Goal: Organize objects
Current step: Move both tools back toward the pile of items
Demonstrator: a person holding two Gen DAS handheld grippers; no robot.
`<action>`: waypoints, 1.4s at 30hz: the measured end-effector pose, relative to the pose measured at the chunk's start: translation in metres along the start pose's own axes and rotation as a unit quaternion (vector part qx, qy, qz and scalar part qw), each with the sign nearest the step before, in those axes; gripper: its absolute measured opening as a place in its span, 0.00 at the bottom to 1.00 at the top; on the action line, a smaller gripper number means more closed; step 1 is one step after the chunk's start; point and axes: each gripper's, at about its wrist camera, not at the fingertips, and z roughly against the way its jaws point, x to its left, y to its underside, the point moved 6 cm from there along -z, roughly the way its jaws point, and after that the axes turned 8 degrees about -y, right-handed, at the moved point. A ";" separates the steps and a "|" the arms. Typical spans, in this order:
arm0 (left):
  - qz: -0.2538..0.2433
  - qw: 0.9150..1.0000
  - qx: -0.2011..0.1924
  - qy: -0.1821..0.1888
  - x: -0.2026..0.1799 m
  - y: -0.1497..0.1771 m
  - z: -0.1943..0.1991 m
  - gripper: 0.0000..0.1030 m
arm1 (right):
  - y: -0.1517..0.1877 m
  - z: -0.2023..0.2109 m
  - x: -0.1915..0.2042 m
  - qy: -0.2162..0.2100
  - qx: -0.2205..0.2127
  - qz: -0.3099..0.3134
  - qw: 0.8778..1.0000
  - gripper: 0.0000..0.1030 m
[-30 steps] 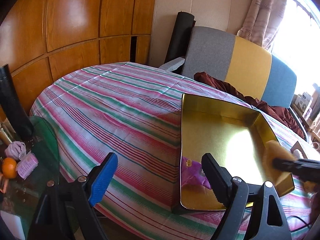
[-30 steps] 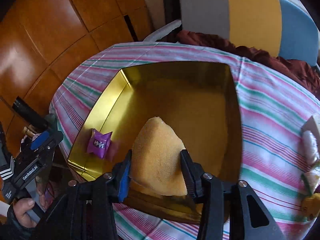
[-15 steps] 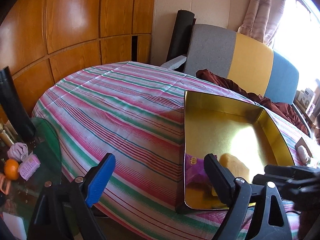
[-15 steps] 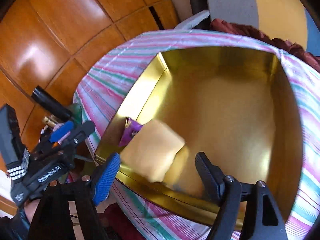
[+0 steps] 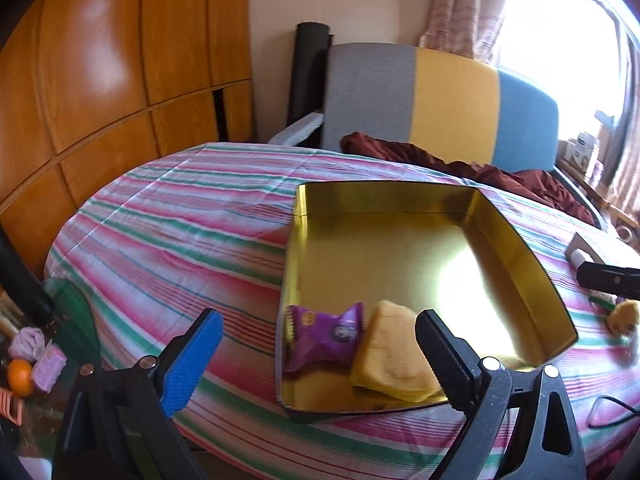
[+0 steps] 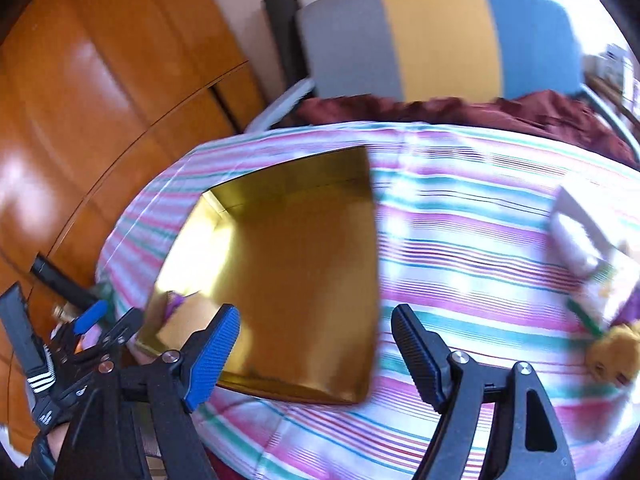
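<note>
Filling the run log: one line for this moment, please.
stage: sponge dropped | gold tin: holds yellow sponge, purple packet | left tongs: opening, empty | right tongs: open, empty | next: items right of tin

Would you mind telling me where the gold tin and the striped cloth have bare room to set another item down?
The square gold metal tin is bare across its far half and right side; the purple snack packet and folded yellow sponge cloth crowd its near-left corner. The striped tablecloth left of the tin is free. Right of the tin, a white box and yellow plush toy clutter the cloth.
</note>
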 end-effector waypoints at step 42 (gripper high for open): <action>-0.347 0.846 0.044 0.401 -0.461 0.043 0.074 0.60 | 0.051 0.236 -0.281 0.106 -0.247 -0.337 0.902 0.81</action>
